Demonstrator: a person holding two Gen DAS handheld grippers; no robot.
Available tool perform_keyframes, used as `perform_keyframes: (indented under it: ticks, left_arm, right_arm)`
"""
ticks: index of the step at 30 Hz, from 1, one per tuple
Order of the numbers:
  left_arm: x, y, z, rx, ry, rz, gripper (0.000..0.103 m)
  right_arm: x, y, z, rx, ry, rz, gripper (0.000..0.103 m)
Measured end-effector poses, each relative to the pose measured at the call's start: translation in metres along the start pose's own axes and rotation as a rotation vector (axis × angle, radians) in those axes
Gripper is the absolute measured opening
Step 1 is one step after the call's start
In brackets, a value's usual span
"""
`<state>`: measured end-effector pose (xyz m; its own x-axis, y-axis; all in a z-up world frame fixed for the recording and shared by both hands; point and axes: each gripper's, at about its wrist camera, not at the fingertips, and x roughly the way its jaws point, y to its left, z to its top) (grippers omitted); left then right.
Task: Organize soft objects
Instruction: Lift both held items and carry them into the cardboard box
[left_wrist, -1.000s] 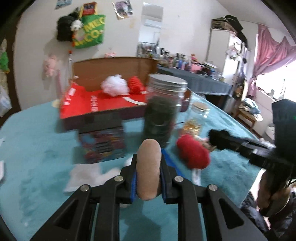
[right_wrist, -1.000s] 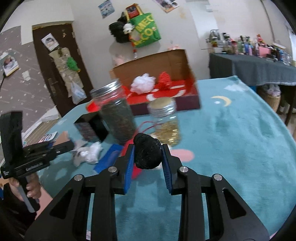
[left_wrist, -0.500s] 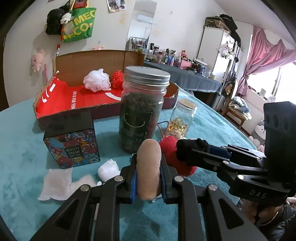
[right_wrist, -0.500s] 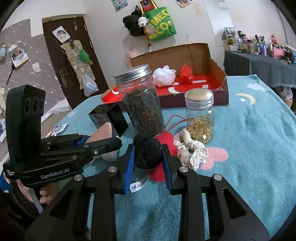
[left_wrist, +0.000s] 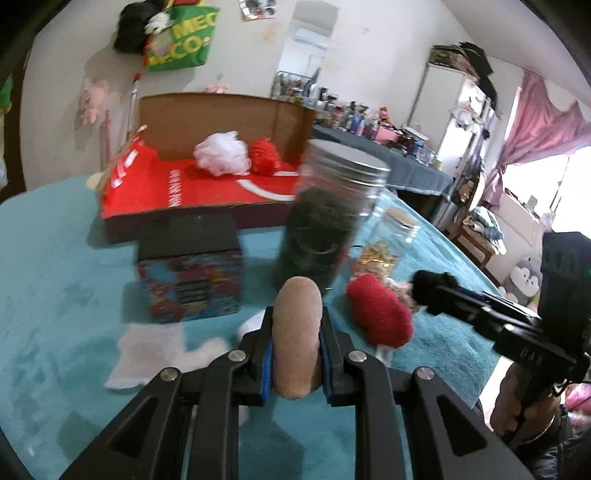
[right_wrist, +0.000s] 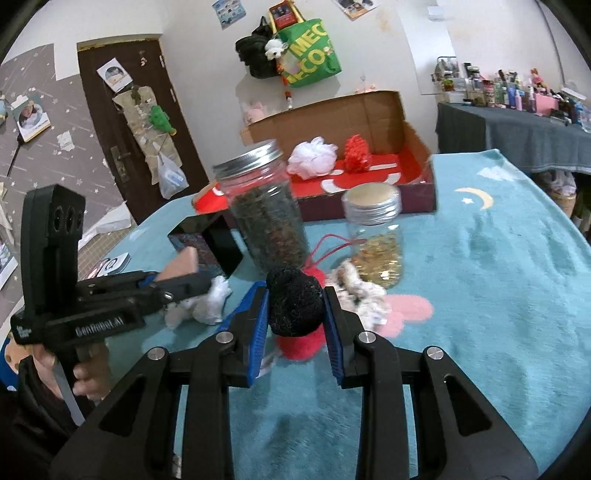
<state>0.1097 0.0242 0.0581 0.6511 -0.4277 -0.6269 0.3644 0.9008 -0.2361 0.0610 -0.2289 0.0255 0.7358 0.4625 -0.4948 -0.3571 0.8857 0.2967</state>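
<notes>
Both grippers loaded over the teal worktop (right_wrist: 498, 266).
Left gripper (left_wrist: 296, 341) clamps a tan sponge (left_wrist: 298, 332); right gripper (right_wrist: 295, 314) clamps a black pom-pom (right_wrist: 295, 306); red pom-pom (left_wrist: 380, 314) lies at 2 o'clock from the sponge.

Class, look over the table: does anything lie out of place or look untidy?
Yes. A red pom-pom, a cream scrunchie and crumpled white tissue lie loose on the teal cloth, while the cardboard box already holds two soft items.
</notes>
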Motion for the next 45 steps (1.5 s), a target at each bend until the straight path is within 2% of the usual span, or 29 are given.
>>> perform_keyframes:
  ticks: [5,14,20,25,29,33,45]
  left_arm:
    - [-0.009,0.032,-0.002,-0.065,0.029,0.042,0.021]
    - [-0.018,0.08,0.0,-0.121,0.055,0.118,0.021]
    - [-0.009,0.102,0.015,-0.076,0.085,0.146,0.021]
    - [0.007,0.117,0.029,-0.012,0.11,0.167,0.021]
    - [0.02,0.126,0.04,0.038,0.124,0.128,0.021]
    - [0.027,0.129,0.05,0.069,0.134,0.065,0.021]
    - [0.034,0.121,0.079,0.166,0.153,0.05,0.021]
  right_arm:
    - [-0.01,-0.02,0.002,0.032,-0.007,-0.043,0.027]
    - [-0.017,-0.051,0.005,0.074,-0.002,-0.101,0.027]
    - [-0.008,-0.074,0.018,0.098,0.032,-0.083,0.027]
    - [0.01,-0.083,0.038,0.051,0.077,-0.075,0.027]
    - [0.024,-0.091,0.051,0.027,0.103,-0.06,0.027]
    - [0.038,-0.105,0.066,0.039,0.132,0.003,0.027]
    - [0.07,-0.11,0.1,0.003,0.174,0.096,0.027]
